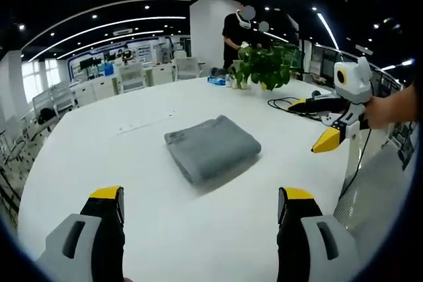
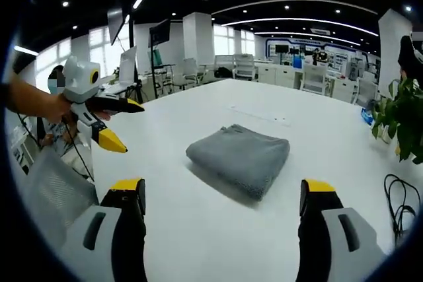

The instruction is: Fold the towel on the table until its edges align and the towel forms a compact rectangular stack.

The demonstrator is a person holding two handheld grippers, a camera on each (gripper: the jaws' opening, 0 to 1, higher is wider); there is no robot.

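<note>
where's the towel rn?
The folded grey towel lies mid-table in both views, ahead of both open grippers, touching neither; the plant stands beyond it.

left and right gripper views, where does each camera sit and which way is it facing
Left gripper view: rides on the left gripper, looking across the table at the towel; own open jaws below, right gripper in a hand at right.
Right gripper view: rides on the right gripper, facing the towel from the opposite side; own open jaws below, left gripper at left.
Shared: towel, table, plant.
</note>
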